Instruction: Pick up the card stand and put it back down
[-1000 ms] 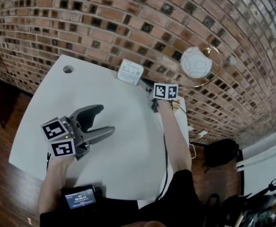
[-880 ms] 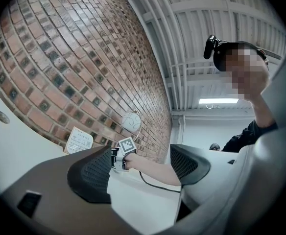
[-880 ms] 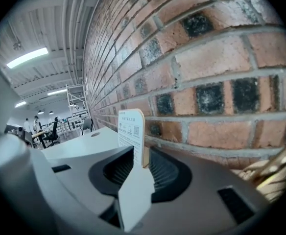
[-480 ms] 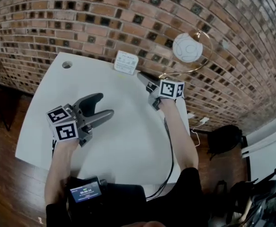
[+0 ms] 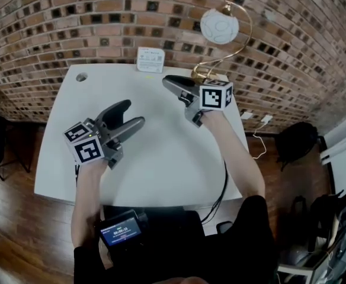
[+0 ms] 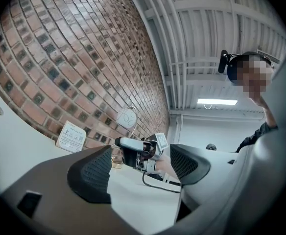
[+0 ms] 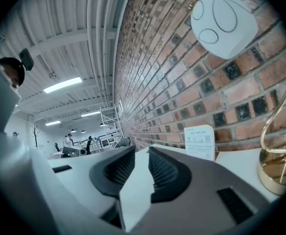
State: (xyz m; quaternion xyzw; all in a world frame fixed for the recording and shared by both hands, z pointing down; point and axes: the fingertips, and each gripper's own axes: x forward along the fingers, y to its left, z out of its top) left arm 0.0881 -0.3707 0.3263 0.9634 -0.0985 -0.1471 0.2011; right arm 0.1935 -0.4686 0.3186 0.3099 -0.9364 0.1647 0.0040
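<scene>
The card stand (image 5: pixel 150 59), a small white printed card, stands upright at the table's back edge against the brick wall; it also shows in the left gripper view (image 6: pixel 71 136) and the right gripper view (image 7: pixel 200 142). My right gripper (image 5: pixel 168 81) hovers over the back of the table, pointing left, its tips a little right of and in front of the card. Its jaws (image 7: pixel 142 151) have just been closing; a narrow gap remains with nothing in it. My left gripper (image 5: pixel 133 114) hangs over the table's middle left, jaws wide apart and empty (image 6: pixel 140 165).
A gold arc lamp with a white globe (image 5: pixel 219 26) stands at the back right, its base (image 5: pixel 204 73) just behind my right gripper. The white table (image 5: pixel 161 164) has a round hole (image 5: pixel 81 76) at its back left corner. A black cable (image 5: pixel 223 185) hangs off the right edge.
My right gripper has risen from the table's right edge and swung left, past the lamp base, toward the card stand. The left gripper has stayed over the middle left.
</scene>
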